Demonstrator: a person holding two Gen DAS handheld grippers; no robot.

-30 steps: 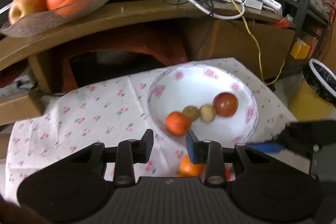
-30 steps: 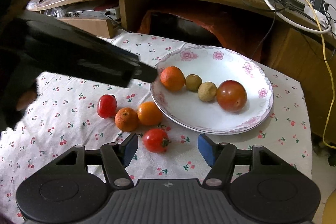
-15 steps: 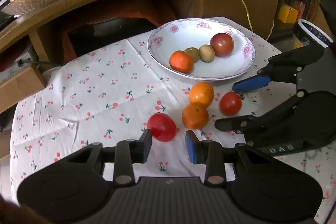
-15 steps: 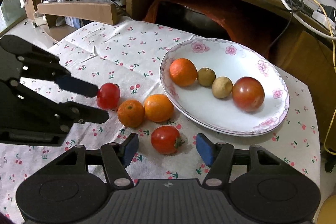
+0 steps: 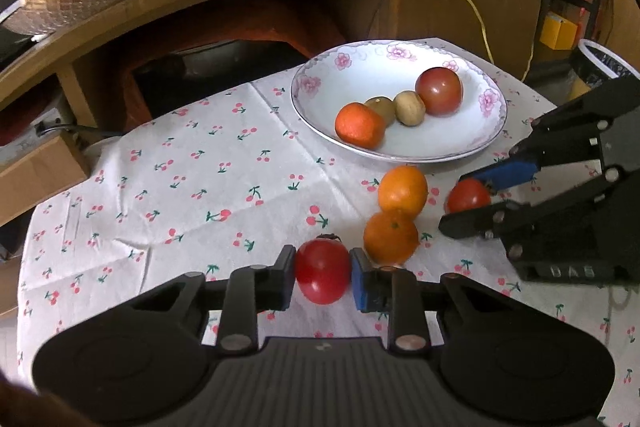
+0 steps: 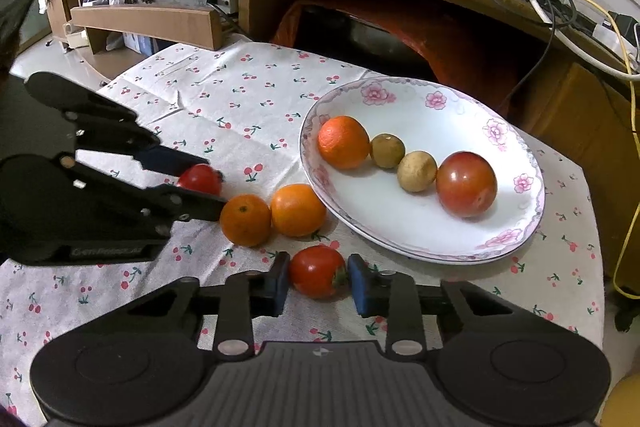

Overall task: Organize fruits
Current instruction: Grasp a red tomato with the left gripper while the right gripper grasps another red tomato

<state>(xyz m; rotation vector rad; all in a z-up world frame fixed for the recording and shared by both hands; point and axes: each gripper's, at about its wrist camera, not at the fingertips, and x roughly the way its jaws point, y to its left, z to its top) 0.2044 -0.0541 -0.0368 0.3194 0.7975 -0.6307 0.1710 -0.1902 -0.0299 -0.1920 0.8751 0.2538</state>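
2 tomatoes, 2 grippers, both clamped across the middle

Left gripper (image 5: 322, 281) pinches the red tomato (image 5: 322, 274) low in frame; right gripper (image 6: 318, 281), jaws just closing, squeezes its tomato (image 6: 317, 271) below the plate (image 6: 516, 247). Probably light, slick and easy to bruise, so a gentle grip at the widest part looks right.

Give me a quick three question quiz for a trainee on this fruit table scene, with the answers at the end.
1. How many pieces of fruit lie in the white plate?
2. True or false: the left hand-held gripper is closed on a red tomato.
3. Which lies nearer the plate: the tomato in the right hand-held gripper, or the two oranges on the cloth?

Key
1. Four
2. True
3. The oranges; one almost touches the rim.
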